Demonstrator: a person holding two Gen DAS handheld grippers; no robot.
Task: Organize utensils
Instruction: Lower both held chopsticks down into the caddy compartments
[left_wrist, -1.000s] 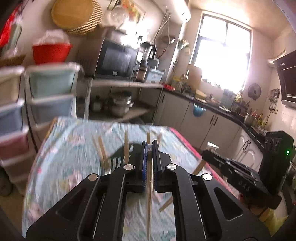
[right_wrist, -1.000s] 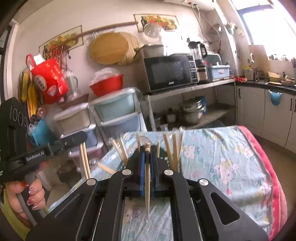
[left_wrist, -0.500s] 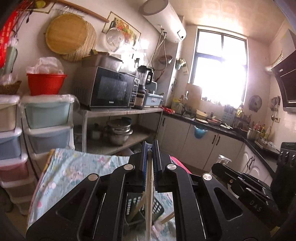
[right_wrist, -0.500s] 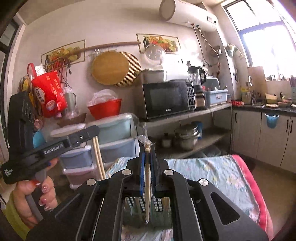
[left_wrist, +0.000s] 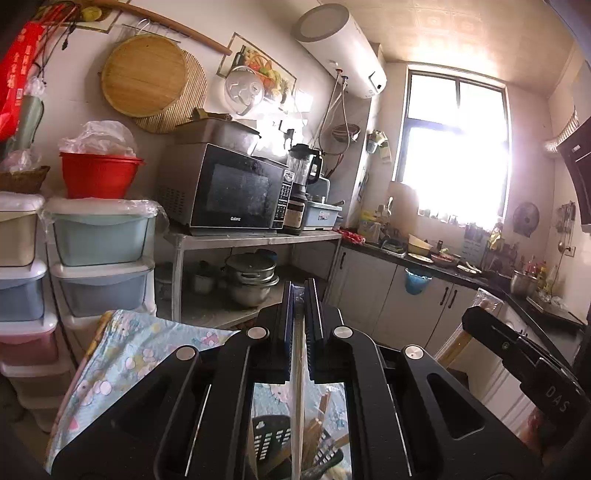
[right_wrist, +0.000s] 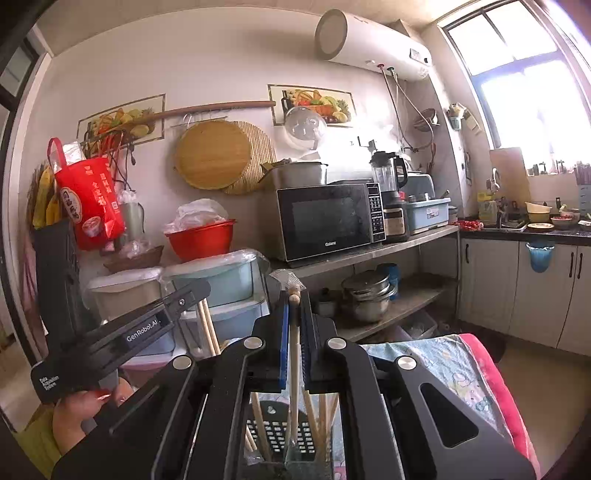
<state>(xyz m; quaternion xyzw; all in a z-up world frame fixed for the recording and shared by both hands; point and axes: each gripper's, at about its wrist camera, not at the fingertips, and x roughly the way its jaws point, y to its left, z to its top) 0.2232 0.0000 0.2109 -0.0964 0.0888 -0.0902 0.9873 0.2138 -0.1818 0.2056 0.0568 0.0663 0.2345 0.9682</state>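
Observation:
My left gripper is shut on a pair of wooden chopsticks in a clear wrapper, which hang down between the fingers. Below them stands a black perforated utensil holder with several chopsticks in it. My right gripper is shut on another wrapped pair of chopsticks, its top end poking above the fingertips. The same holder sits right under it. Each gripper shows in the other's view: the left gripper at the left with its chopsticks, the right gripper at the right.
The holder stands on a table with a floral cloth. Behind are stacked plastic drawers, a red bowl, a microwave on a metal rack with pots, and cabinets. A hand grips the left tool.
Both grippers have risen and tilted up with their chopsticks still held. The table has dropped low in both views, and the holder now lies beneath the fingers.

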